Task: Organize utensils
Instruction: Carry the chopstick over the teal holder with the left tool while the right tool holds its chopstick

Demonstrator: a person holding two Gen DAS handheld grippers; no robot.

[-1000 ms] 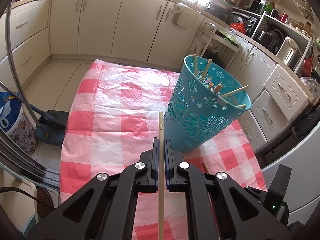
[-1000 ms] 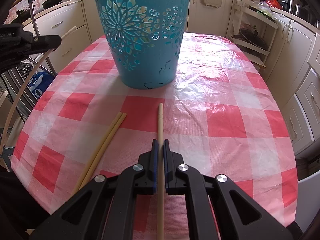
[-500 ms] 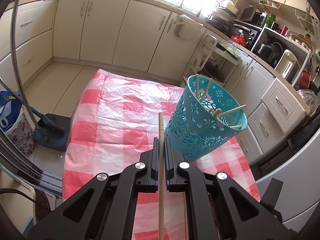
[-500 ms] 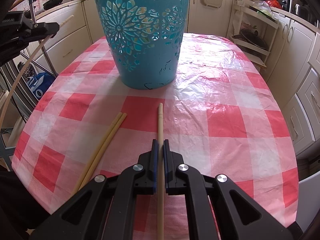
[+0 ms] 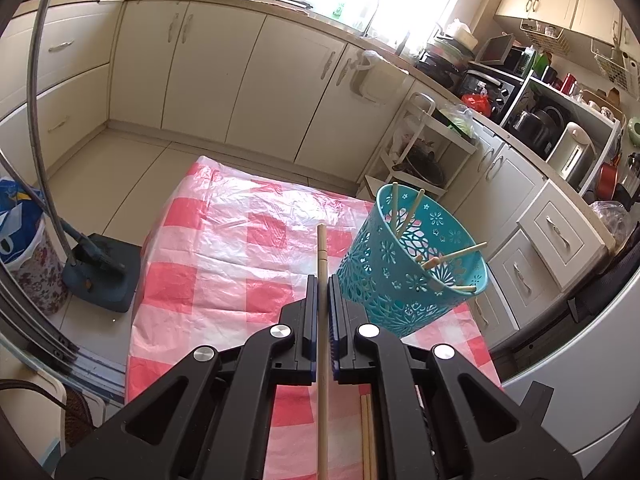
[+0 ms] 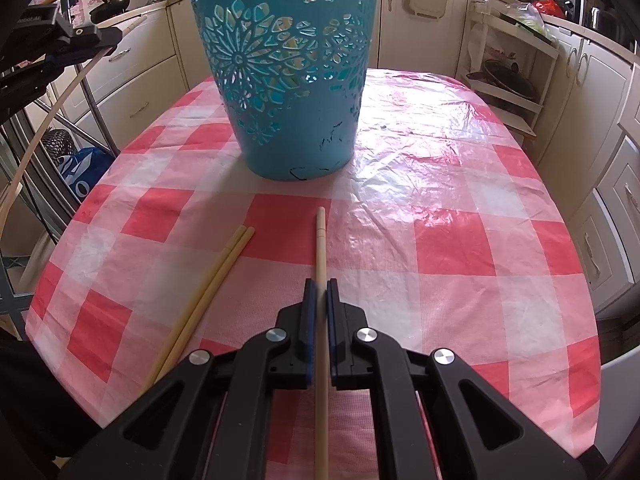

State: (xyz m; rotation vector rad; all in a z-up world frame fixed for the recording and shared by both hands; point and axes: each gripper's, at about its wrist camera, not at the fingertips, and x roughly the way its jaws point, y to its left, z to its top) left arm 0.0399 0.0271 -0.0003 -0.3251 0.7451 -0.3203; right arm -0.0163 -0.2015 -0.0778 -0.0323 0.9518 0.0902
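Observation:
A teal cut-out basket [image 5: 412, 268] [image 6: 288, 80] stands on the red-and-white checked tablecloth [image 6: 440, 240] and holds several wooden chopsticks. My left gripper [image 5: 321, 280] is shut on a wooden chopstick [image 5: 322, 256], raised above the table, left of the basket. My right gripper [image 6: 319, 286] is shut on another chopstick [image 6: 320, 240], low over the cloth in front of the basket. A pair of yellow chopsticks [image 6: 208, 288] lies on the cloth to its left. The left gripper [image 6: 116, 34] shows at the upper left of the right wrist view with its chopstick [image 6: 48, 116].
Cream kitchen cabinets [image 5: 248, 80] run around the table. A white shelf trolley [image 6: 508, 80] stands past the far right corner. A mop base [image 5: 100, 276] and a blue bag [image 5: 16, 224] sit on the floor to the left. The table edge [image 6: 44, 280] is close on the left.
My left gripper has risen and tilted up with its chopstick, so the basket sits smaller and lower in its view. The right gripper has stayed still.

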